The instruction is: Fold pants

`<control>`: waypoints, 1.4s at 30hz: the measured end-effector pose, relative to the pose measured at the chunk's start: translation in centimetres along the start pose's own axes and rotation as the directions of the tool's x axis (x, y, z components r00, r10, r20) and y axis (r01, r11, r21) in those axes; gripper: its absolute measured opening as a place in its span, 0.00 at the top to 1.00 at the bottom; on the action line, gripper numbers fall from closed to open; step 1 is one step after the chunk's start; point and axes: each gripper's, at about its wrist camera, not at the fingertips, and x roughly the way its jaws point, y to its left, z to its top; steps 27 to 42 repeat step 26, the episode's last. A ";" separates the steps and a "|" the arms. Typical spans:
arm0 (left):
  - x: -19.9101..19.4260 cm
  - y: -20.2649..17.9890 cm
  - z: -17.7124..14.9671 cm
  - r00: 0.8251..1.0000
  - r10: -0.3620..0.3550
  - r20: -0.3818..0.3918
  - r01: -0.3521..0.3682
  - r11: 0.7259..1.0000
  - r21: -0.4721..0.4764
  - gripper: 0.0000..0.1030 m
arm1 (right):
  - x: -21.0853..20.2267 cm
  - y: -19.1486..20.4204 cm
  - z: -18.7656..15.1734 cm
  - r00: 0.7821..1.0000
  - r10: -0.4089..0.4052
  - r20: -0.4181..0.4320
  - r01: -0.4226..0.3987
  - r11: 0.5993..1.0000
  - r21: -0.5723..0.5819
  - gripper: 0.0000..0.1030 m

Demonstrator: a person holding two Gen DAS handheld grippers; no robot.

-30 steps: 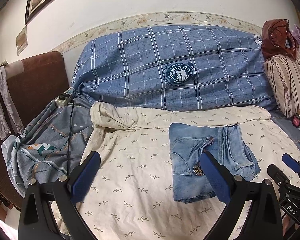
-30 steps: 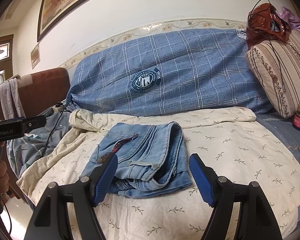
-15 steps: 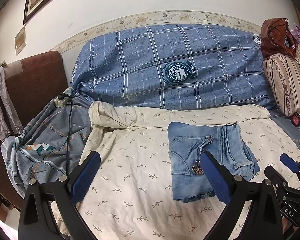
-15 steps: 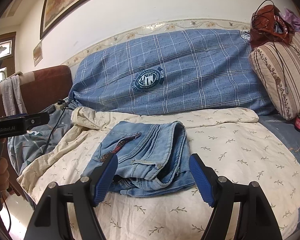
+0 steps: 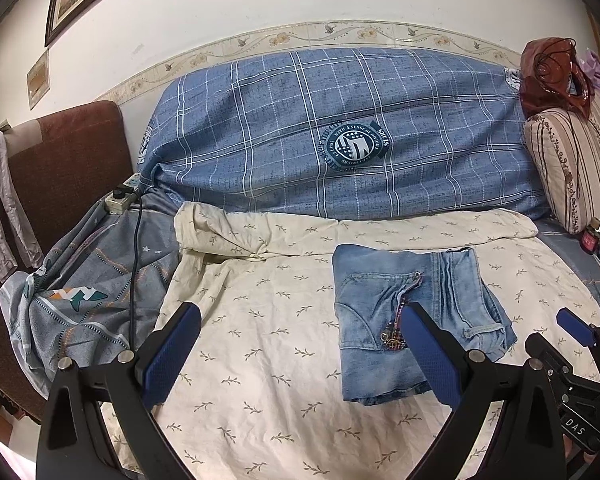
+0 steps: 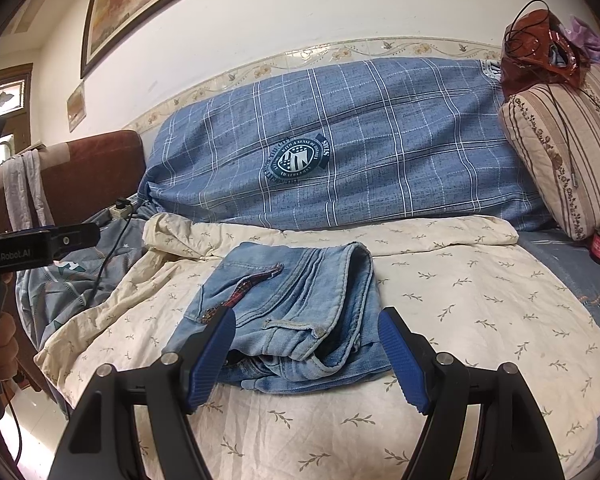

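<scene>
Backed off slightly from pants (image 5: 412, 320) since earlier frames. Left wrist view: left gripper (image 5: 300, 352) jaws wide apart, empty; pants folded on cream sheet (image 5: 260, 320) of bed. Right wrist view: right gripper (image 6: 306, 354) jaws apart, empty, just short of pants (image 6: 292, 312).

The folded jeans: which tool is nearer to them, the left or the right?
Right. The right tool sits open just in front of the folded jeans, its fingers flanking the near edge. The left tool is open further left, mostly over the cream sheet.
</scene>
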 end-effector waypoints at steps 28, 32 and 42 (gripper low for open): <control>0.5 -0.1 -0.5 0.999 -0.045 -0.016 0.045 0.999 -0.008 0.03 | 0.1 0.4 -0.2 1.000 0.000 -0.008 0.000 1.000 -0.012 0.26; 0.5 -0.1 -0.5 0.999 -0.045 -0.016 0.045 0.999 -0.008 0.03 | 0.1 0.4 -0.2 1.000 0.000 -0.008 0.000 1.000 -0.012 0.26; 0.5 -0.1 -0.5 0.999 -0.045 -0.016 0.045 0.999 -0.008 0.03 | 0.1 0.4 -0.2 1.000 0.000 -0.008 0.000 1.000 -0.012 0.26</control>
